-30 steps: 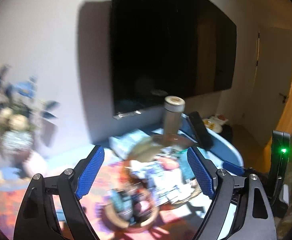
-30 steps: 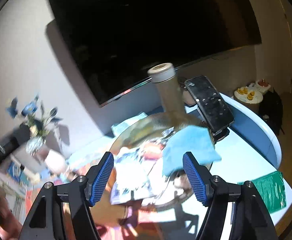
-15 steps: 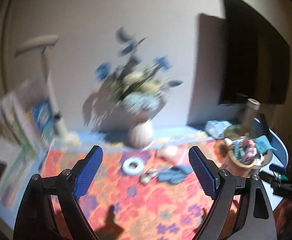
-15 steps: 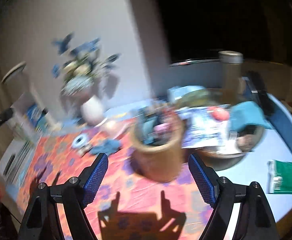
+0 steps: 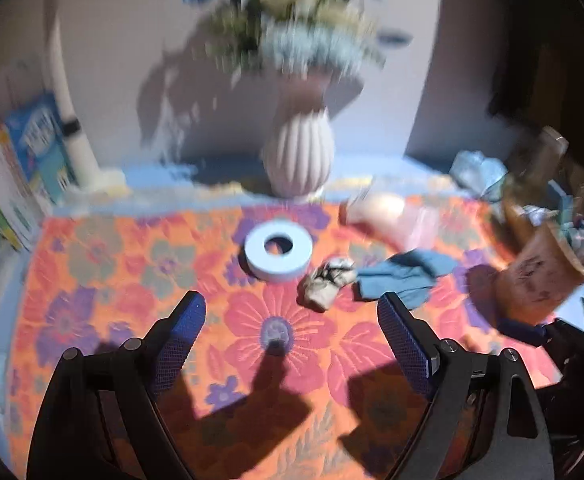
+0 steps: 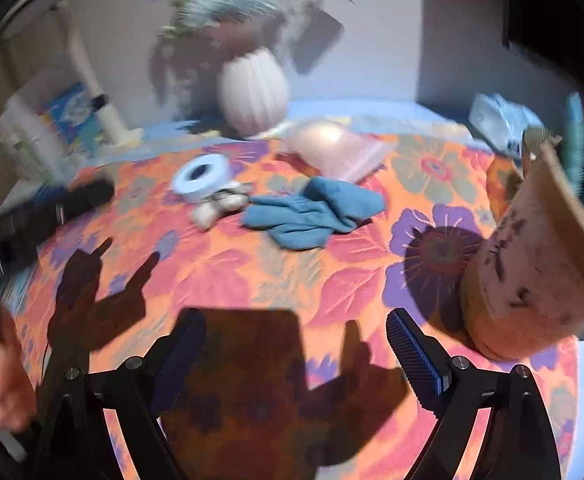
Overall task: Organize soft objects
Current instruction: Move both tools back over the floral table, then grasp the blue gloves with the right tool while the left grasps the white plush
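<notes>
Both grippers hang over the floral cloth (image 5: 292, 344), empty. The left gripper (image 5: 288, 320) is spread wide; the right gripper (image 6: 295, 340) has just been opening, nothing between its jaws. The blue rag (image 6: 311, 212) lies crumpled mid-table, a pale wad (image 5: 327, 280) touching its edge, beside a tape roll (image 5: 278, 248). Best to come down over the rag's thickest fold, clear of the roll, then carry it to the basket (image 6: 531, 280).

Ahead of the left tongs (image 5: 288, 332) lie a tape roll (image 5: 278, 249) and a crumpled cloth (image 5: 405, 274). The vase (image 5: 297, 158) stands behind them. A pot (image 5: 539, 276) stands to the right.
</notes>
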Demonstrator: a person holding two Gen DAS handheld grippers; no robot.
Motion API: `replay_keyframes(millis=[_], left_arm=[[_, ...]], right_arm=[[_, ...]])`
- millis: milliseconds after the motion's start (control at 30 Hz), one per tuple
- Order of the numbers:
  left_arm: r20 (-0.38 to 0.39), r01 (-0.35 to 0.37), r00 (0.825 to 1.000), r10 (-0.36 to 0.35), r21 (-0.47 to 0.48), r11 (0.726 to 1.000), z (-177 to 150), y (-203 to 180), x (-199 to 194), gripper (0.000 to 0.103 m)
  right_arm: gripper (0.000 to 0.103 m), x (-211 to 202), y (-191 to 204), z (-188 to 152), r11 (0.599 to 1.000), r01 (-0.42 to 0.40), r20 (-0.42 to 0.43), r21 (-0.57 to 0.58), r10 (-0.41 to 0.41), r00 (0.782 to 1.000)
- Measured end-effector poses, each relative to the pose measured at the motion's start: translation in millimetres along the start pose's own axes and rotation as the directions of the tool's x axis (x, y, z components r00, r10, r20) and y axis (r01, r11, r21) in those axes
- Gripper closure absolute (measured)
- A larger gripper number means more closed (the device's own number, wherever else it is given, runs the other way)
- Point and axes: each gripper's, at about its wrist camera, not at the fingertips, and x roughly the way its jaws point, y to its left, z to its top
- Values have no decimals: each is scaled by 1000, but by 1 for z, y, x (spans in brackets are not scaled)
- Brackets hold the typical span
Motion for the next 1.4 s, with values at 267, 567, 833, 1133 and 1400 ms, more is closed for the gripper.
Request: replay_keyframes(millis=[267,567,833,1133,1400], left_arm=[[-93,94,990,-104,-110,990,4,3,74,18],[-46,145,987,-153,-147,978,0,5,87,18],[-57,111,992,-117,-93,989,3,-10,88,20],[-94,22,995,-27,-53,998,8,-23,98,27],[-97,-13,995,9,-47,999,7,-22,94,62]], right_arm=[[13,45,-3,43,998,39,62,-51,-35,997],[32,72,5,53,993,25,58,-112,-19,998],[73,68,10,46,989,47,70,-138,-37,997],[74,39,-22,12,1000,-5,64,-24,6,998],[74,38,-17,10,998,-5,72,-56,9,997]])
